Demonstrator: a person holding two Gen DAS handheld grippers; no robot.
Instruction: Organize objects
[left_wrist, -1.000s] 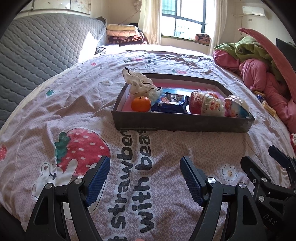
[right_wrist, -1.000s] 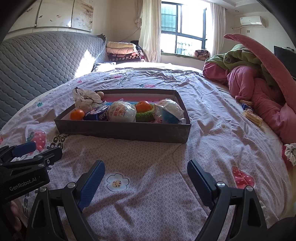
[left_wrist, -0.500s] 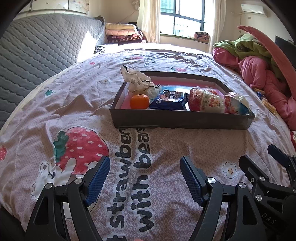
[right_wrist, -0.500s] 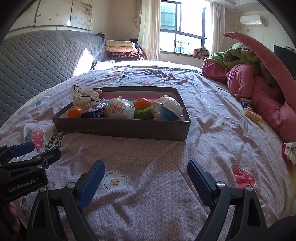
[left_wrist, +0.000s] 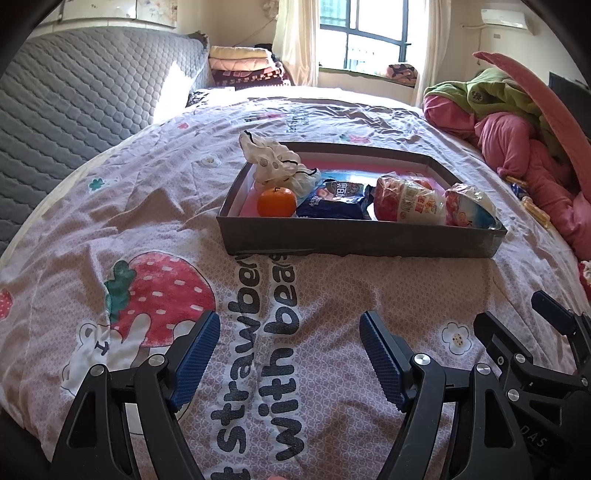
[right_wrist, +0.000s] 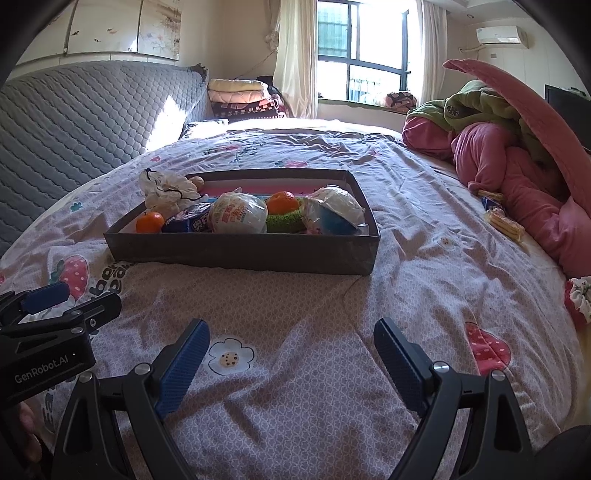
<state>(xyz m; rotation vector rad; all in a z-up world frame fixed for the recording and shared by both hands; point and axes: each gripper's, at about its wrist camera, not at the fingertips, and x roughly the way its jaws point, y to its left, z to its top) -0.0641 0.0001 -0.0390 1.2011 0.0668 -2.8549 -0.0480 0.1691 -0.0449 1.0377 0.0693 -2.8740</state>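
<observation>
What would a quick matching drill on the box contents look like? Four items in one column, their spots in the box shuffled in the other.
Items:
1. white cloth bundle
2. blue snack packet
3. green sponge ring
4. mandarin by the front wall

Places in the grey box, as the cameras see them:
A. under a second mandarin
B. near left corner
C. draped over the left rim, farther back
D. between the near mandarin and the red-and-white bag

Pairs: 1-C, 2-D, 3-A, 4-B
</observation>
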